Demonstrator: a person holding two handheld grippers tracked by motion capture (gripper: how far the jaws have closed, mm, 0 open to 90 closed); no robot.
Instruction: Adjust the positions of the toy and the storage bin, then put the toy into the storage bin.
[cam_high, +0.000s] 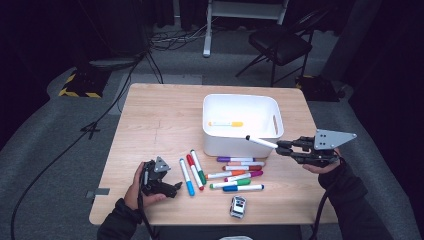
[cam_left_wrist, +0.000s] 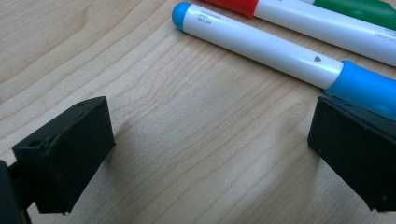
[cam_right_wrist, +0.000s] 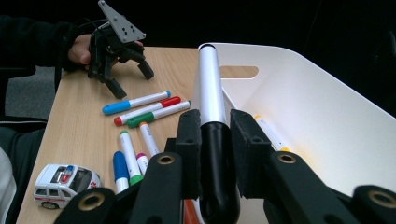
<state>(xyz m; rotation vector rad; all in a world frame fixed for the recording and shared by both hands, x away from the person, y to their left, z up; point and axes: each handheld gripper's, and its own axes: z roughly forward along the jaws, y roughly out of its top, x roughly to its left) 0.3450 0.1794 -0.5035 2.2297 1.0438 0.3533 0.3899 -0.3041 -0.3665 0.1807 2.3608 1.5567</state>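
A: What is held?

B: A black-capped marker (cam_right_wrist: 208, 107), white barrel. The right gripper (cam_high: 283, 146) has its fingers (cam_right_wrist: 189, 140) clamped narrow on the black cap, one on each side, and the white barrel juts out ahead of them.

A: And where does it sit?

B: In the air. In the high view its far tip lies over the near wall of the white bin (cam_high: 220, 145). One yellow-capped marker (cam_high: 226, 123) lies on the bin floor, beyond the fingertips.

A: The other hand?

B: The left gripper (cam_high: 167, 186) rests low over the worktop (cam_high: 150, 120), fingers (cam_left_wrist: 70, 149) spread wide with bare wood between them. A blue marker (cam_left_wrist: 266, 46) lies just beyond them, its blue cap next to one finger.

A: How many markers are loose on the worktop?

B: I count nine in the high view: three side by side, blue, red (cam_high: 194, 170) and green (cam_high: 198, 166), just ahead of the left fingers, then a cluster of six (cam_high: 240, 174) below and to the side of the right fingers, in front of the bin.

A: Anything else?

B: One toy car (cam_high: 238, 206), white, nearer the worktop's front edge, well apart from both pairs of fingers.
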